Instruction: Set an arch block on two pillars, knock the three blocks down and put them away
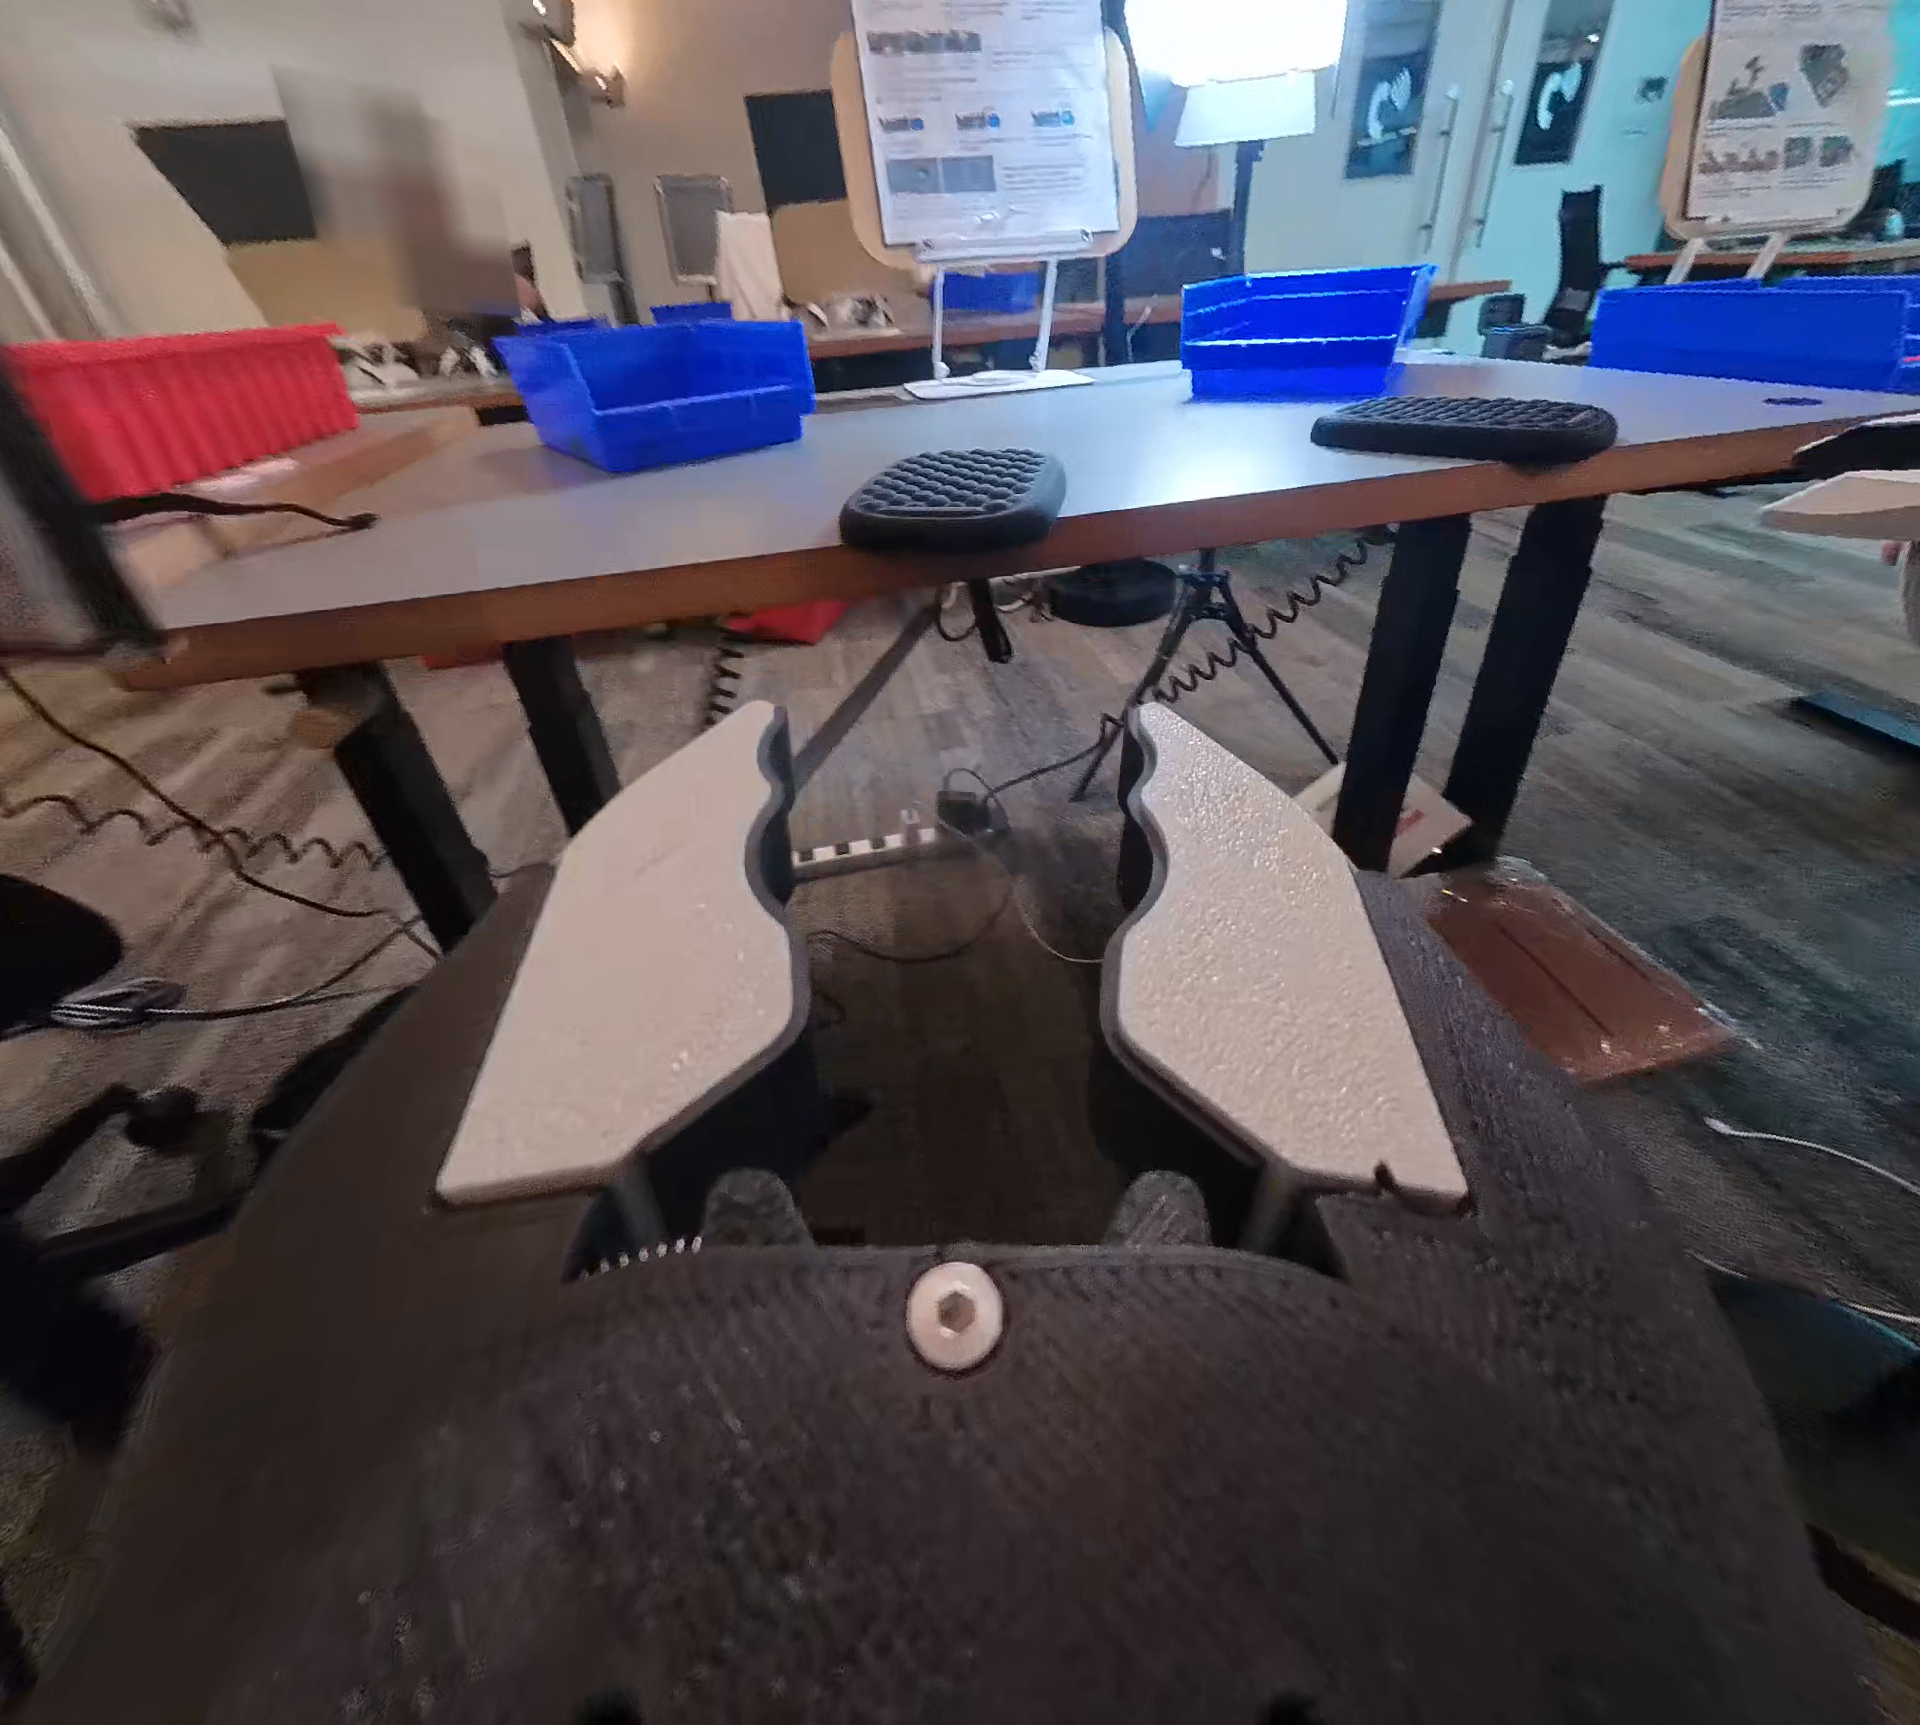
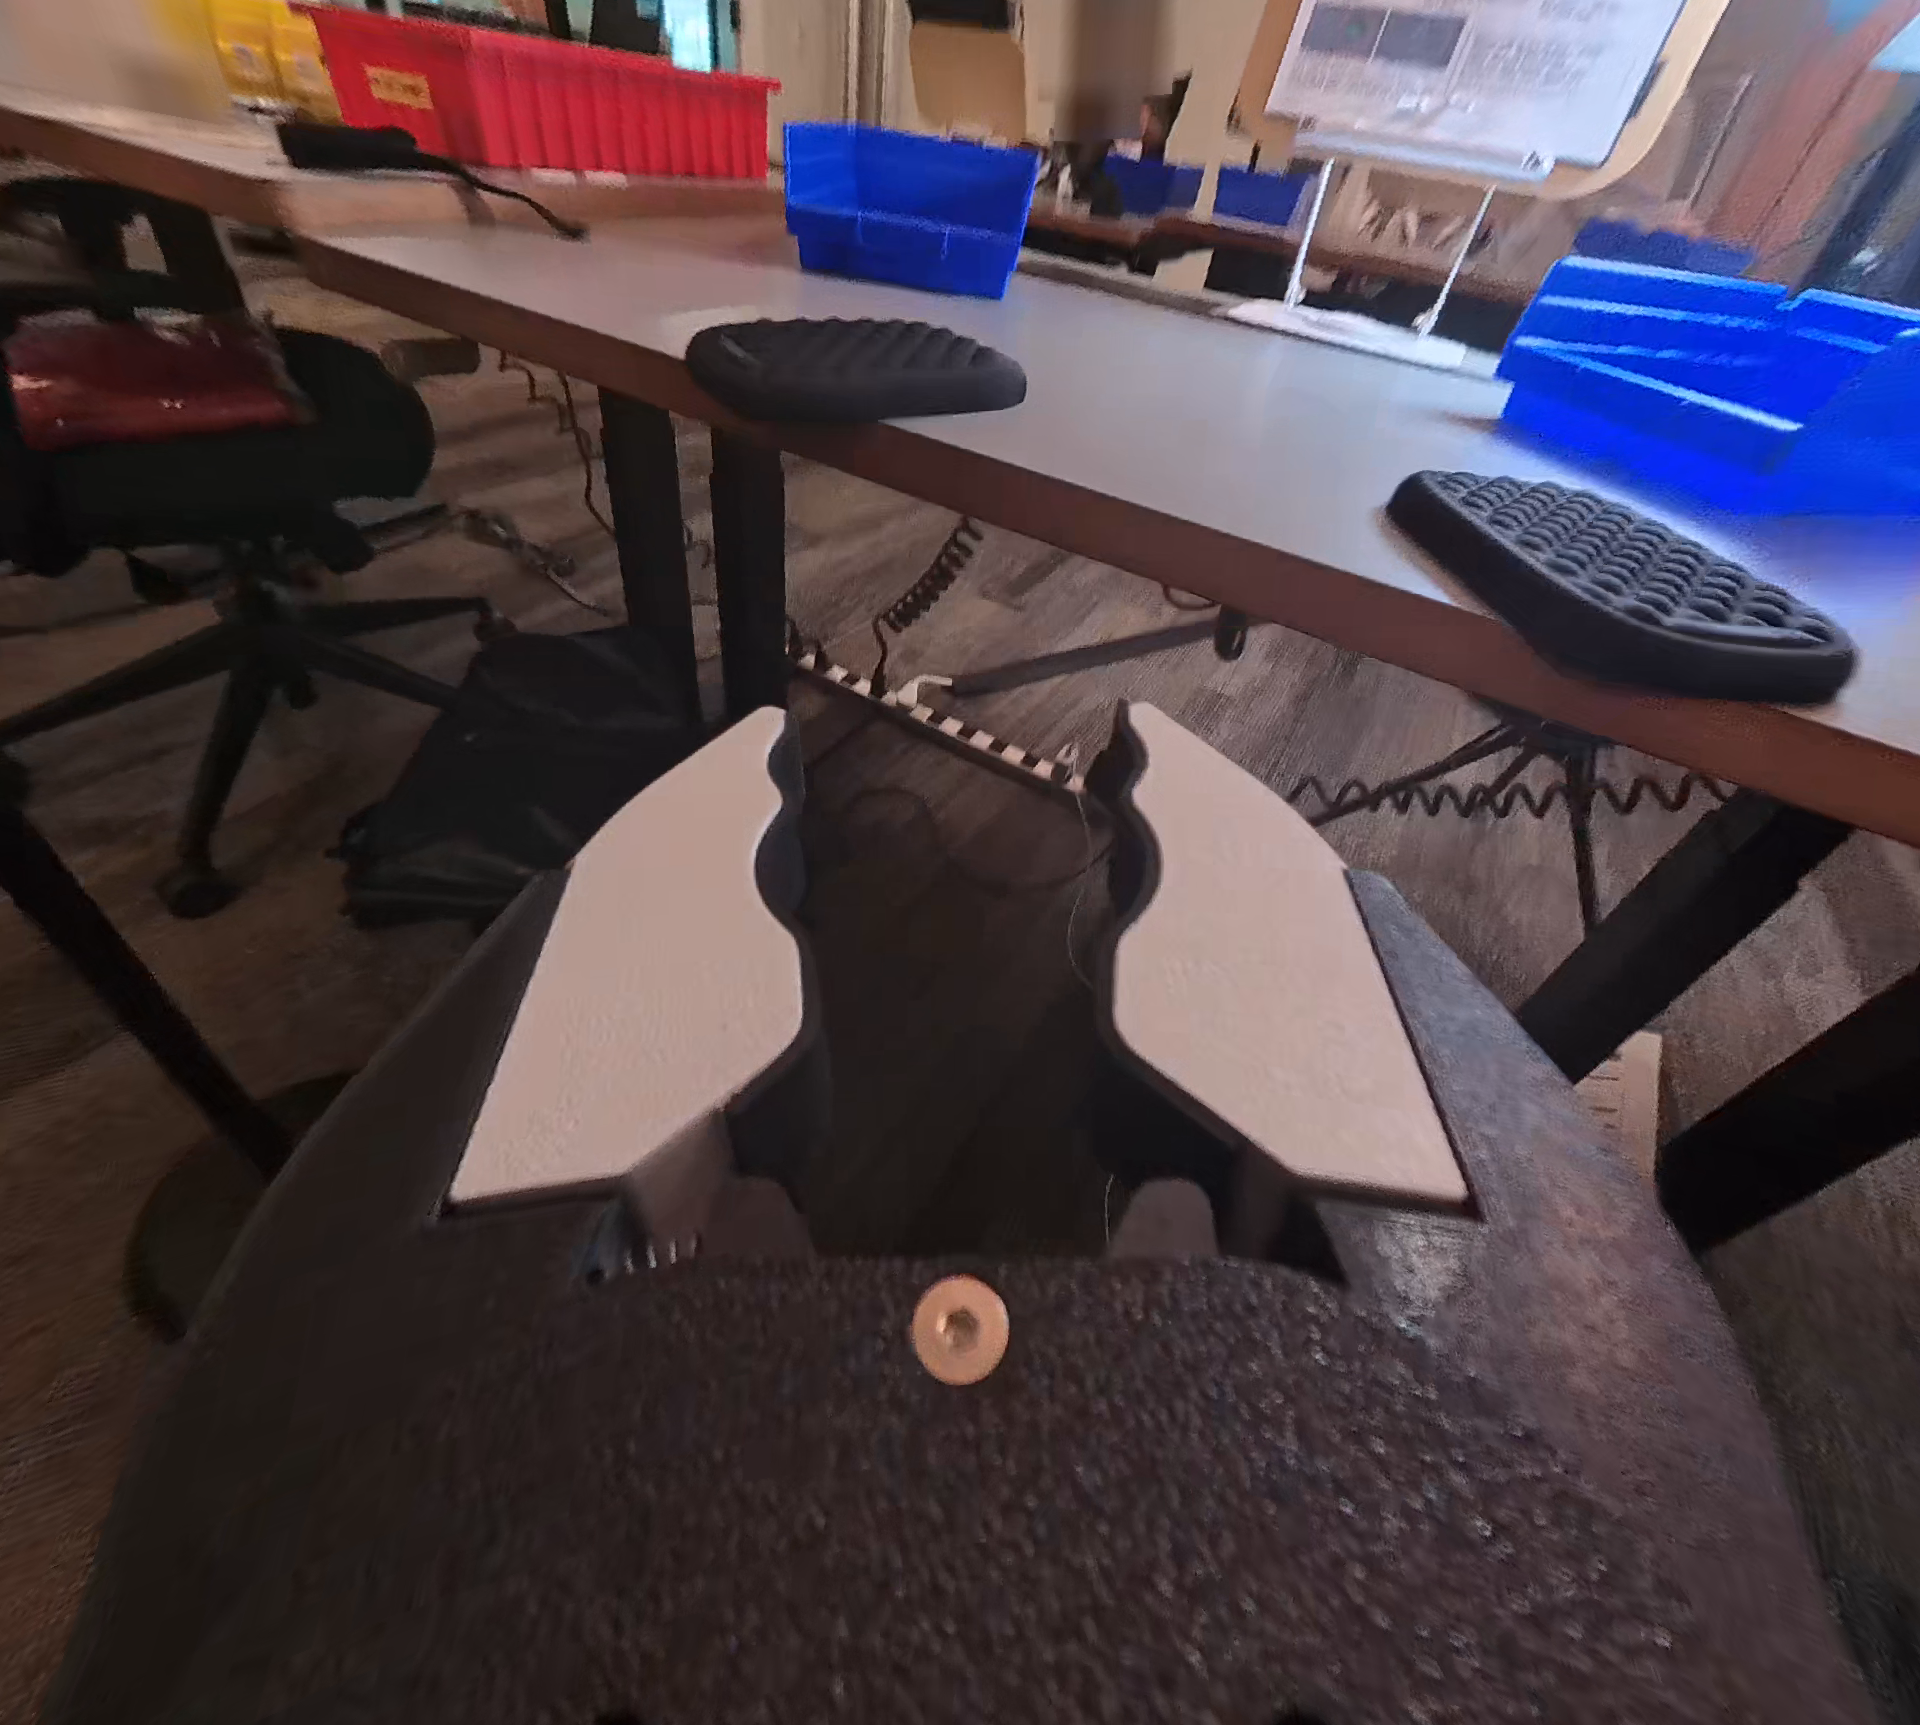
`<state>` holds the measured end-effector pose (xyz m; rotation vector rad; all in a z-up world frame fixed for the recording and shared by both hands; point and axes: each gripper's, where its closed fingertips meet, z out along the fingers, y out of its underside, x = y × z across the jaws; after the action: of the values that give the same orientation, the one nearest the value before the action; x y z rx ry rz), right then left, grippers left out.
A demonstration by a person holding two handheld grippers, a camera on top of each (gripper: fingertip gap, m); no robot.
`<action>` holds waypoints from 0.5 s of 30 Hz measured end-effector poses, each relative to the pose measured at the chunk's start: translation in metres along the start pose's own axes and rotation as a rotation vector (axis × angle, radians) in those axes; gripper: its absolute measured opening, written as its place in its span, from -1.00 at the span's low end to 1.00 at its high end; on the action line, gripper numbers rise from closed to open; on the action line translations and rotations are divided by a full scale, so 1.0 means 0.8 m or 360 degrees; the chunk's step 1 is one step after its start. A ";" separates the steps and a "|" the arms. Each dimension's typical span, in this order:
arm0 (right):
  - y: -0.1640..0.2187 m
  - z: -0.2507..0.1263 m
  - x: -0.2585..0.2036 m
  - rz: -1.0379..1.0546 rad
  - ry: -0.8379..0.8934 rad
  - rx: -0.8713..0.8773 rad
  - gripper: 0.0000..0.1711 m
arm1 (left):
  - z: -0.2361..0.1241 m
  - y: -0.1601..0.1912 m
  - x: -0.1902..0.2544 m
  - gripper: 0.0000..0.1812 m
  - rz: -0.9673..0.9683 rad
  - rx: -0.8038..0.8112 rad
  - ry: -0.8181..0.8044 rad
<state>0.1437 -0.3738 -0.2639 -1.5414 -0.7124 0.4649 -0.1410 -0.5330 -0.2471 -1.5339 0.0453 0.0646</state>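
I hold both grippers, left [image 1: 951, 740] and right [image 2: 951, 740], agape and empty below the table's [image 1: 623, 522] front edge. Two black pads [image 1: 953, 499] overhang it; blue bins [image 1: 655, 392] sit behind. No blocks show.

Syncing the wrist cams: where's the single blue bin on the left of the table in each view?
Left wrist view: blue bin upper left, on the table's far side.
Right wrist view: blue bin upper centre, right of the red crate.
Shared landmark: the black bumpy pad on the near table edge.
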 end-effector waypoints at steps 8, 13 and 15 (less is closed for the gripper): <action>0.012 -0.207 -0.037 -0.0115 0.0220 0.0068 -0.22 | -0.166 -0.028 0.054 -0.32 0.0012 0.0159 -0.0267; -0.027 -0.342 -0.055 -0.0095 0.0268 0.0026 -0.07 | -0.238 -0.088 0.106 -0.27 -0.0084 0.0058 -0.0187; -0.043 -0.385 -0.053 -0.0054 0.0317 0.0090 -0.03 | -0.252 -0.110 0.126 -0.20 -0.0056 0.0070 -0.0138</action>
<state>0.3143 -0.6284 -0.2029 -1.4960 -0.5656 0.2987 -0.0317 -0.7364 -0.1736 -1.4863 -0.0488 0.1012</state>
